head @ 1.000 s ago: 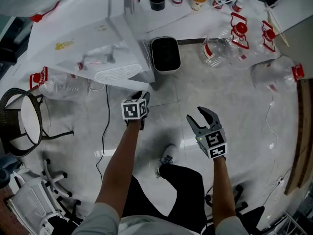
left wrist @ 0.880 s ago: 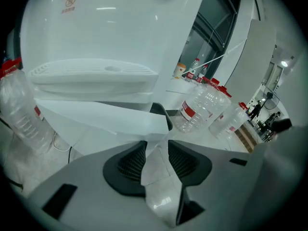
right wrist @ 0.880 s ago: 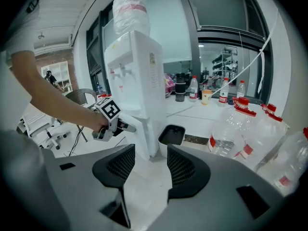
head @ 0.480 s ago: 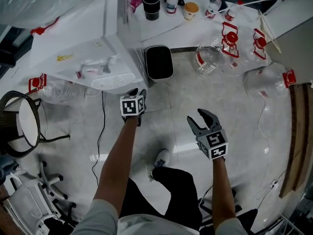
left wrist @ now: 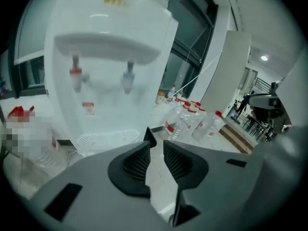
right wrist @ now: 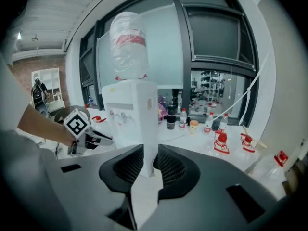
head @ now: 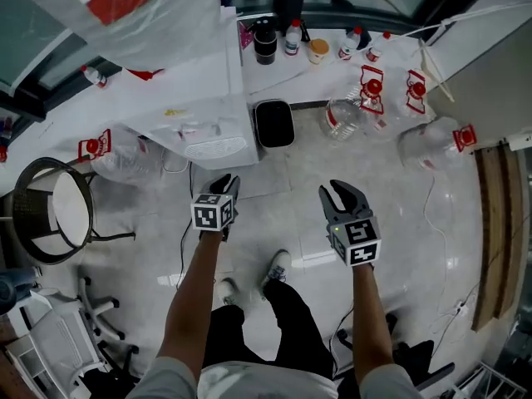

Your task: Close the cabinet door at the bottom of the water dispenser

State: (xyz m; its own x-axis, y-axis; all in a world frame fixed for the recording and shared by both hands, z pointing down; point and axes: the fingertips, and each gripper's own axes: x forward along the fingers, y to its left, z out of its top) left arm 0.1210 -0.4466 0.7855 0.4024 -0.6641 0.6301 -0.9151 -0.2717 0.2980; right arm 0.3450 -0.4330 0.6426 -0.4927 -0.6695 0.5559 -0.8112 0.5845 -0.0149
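Observation:
The white water dispenser [head: 199, 115] stands at the upper left of the head view with a big clear bottle [head: 141, 15] on top. Its bottom cabinet door shows in no view. In the left gripper view its front fills the frame, with a red tap [left wrist: 74, 73], a blue tap [left wrist: 127, 78] and the drip tray [left wrist: 103, 139]. My left gripper [head: 223, 185] hangs in the air before the dispenser, well short of it. My right gripper [head: 341, 196] hovers to its right. Both pairs of jaws have just been closing and stand a narrow gap apart with nothing between them.
A black bin [head: 274, 123] stands right of the dispenser. Several empty water bottles [head: 349, 115] lie on the floor behind. A round mesh chair [head: 50, 210] is at the left, a cable [head: 184, 239] runs along the floor, and wooden planks [head: 490, 223] lie at the right.
Both grippers have risen, and the view has pulled back so the bottle on the dispenser now shows. The right gripper's jaws stand closer together than before.

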